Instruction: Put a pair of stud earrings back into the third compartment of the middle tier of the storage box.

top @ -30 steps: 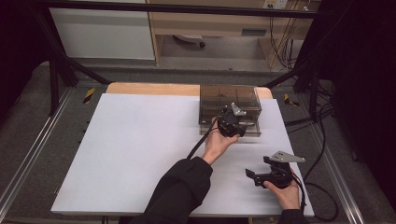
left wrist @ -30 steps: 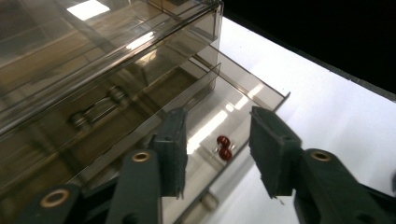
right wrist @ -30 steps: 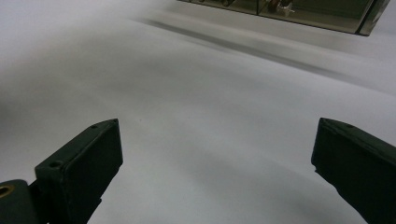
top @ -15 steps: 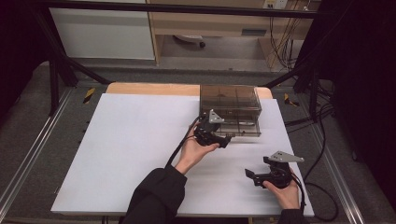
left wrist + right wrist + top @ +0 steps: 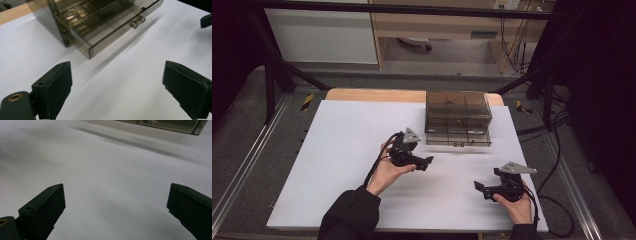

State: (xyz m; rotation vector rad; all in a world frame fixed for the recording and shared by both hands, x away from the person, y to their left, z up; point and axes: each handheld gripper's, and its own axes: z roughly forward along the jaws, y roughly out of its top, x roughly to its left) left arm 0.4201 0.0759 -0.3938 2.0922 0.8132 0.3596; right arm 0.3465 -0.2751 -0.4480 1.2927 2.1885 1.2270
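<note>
Drawer (image 5: pixel 458 136) now stands pulled out of the cabinet (image 5: pixel 457 105) at the table's far edge; my left gripper (image 5: pixel 427 161) has let go, jaws just spread wide and empty, drawn back.

Black sleeve (image 5: pixel 349 215), black left claw (image 5: pixel 428 161) with grey three-cornered plate, trailing black cable, matching right claw (image 5: pixel 478 187)
</note>
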